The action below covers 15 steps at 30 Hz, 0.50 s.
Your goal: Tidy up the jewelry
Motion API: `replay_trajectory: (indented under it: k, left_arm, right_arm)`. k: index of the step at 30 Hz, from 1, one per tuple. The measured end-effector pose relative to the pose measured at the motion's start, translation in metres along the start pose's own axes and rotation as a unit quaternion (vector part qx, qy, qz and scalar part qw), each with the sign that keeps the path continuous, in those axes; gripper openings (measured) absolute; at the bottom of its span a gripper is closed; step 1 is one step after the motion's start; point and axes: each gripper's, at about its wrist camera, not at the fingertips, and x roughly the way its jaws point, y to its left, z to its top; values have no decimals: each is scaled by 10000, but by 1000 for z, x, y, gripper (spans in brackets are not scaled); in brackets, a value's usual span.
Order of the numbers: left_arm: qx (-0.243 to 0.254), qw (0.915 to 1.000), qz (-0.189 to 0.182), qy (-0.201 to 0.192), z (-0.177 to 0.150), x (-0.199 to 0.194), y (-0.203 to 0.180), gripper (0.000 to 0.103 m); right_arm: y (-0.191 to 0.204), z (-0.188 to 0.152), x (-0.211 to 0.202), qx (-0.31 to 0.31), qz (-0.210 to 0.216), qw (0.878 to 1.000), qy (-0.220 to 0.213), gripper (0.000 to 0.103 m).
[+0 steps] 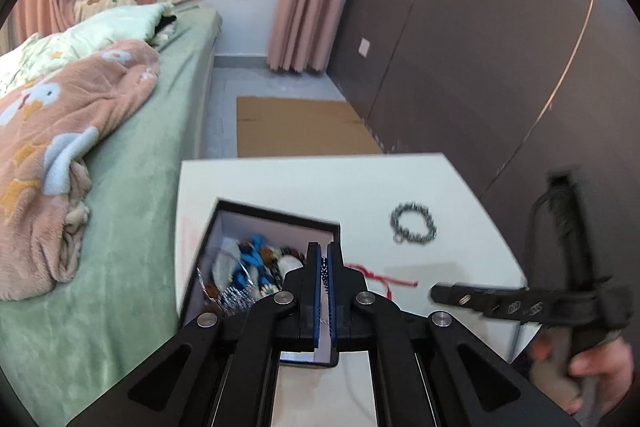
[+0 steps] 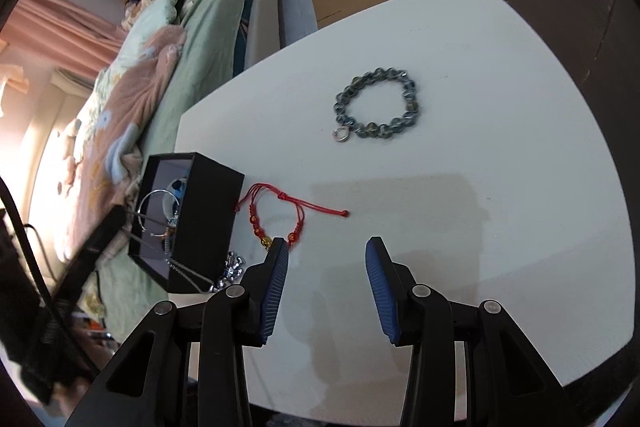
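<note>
A black jewelry box [image 1: 224, 223] [image 2: 208, 211] stands open on the white table [image 2: 500, 155], with several pieces inside. My left gripper [image 1: 325, 259] is shut on a thin silver chain [image 1: 325, 275] above the box. A red string bracelet [image 2: 280, 215] [image 1: 384, 277] lies on the table right of the box. A grey-green bead bracelet [image 2: 378, 105] [image 1: 414, 225] lies farther back. My right gripper [image 2: 326, 259] is open and empty, over the table just in front of the red bracelet. Silver pieces [image 2: 232, 269] lie by the box's near corner.
A bed with a green sheet [image 1: 132, 187] and pink blanket [image 1: 60, 131] runs along the table's left edge. A dark wall panel [image 1: 480, 47] is at the right. Cardboard [image 1: 300, 127] lies on the floor beyond the table.
</note>
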Motion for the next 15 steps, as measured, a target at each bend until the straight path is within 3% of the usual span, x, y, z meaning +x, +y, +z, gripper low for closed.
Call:
replay_trajectory:
  k: [9, 15]
  left_arm:
    - [-207, 9975, -242, -634, 21, -34, 11, 2]
    - [-235, 9933, -404, -1060, 33, -59, 13, 2]
  right_arm:
    - [21, 8, 28, -228, -353, 9991, 81, 42]
    - [40, 9, 45, -680, -915, 9935, 72, 23]
